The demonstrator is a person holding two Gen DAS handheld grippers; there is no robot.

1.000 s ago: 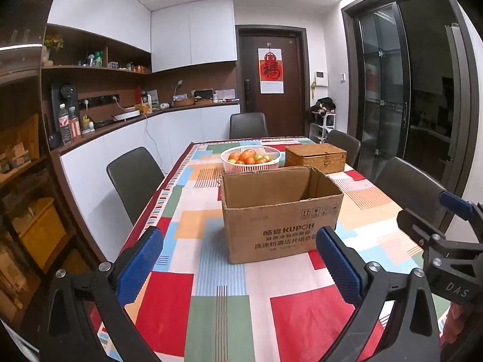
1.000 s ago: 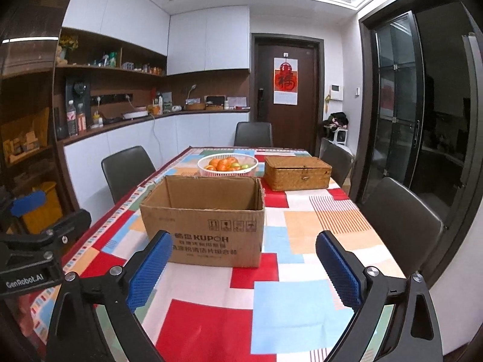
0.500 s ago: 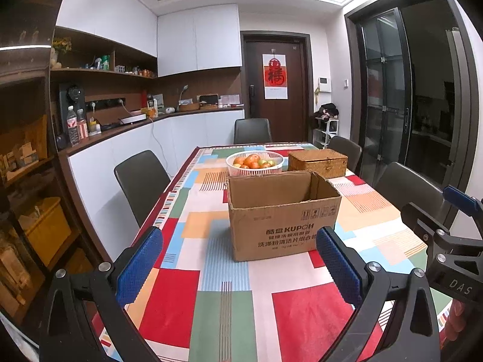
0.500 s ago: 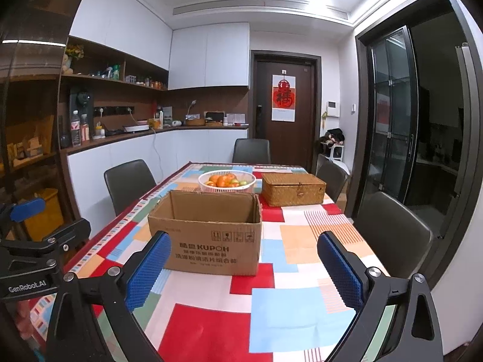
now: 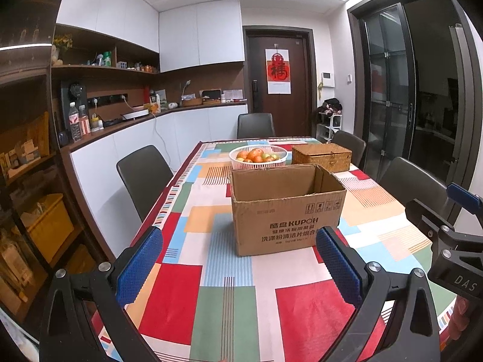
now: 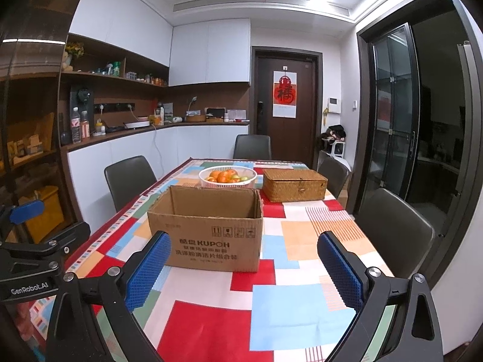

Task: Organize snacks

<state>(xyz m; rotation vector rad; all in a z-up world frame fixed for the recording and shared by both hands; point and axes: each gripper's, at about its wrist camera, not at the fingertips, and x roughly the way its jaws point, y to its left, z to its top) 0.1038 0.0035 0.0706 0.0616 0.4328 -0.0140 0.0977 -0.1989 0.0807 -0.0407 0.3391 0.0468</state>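
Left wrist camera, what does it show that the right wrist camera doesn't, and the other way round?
Only the left wrist view shows the right gripper from outside, at its right edge, marked DAS. Only the right wrist view shows the left gripper from outside, at its left edge, marked GenRobot.AI. Both show the open cardboard box on the patchwork tablecloth; what it holds cannot be seen. Behind it stand the white fruit basket and the closed wicker box. In both views the gripper's own jaws stand wide open, holding nothing.
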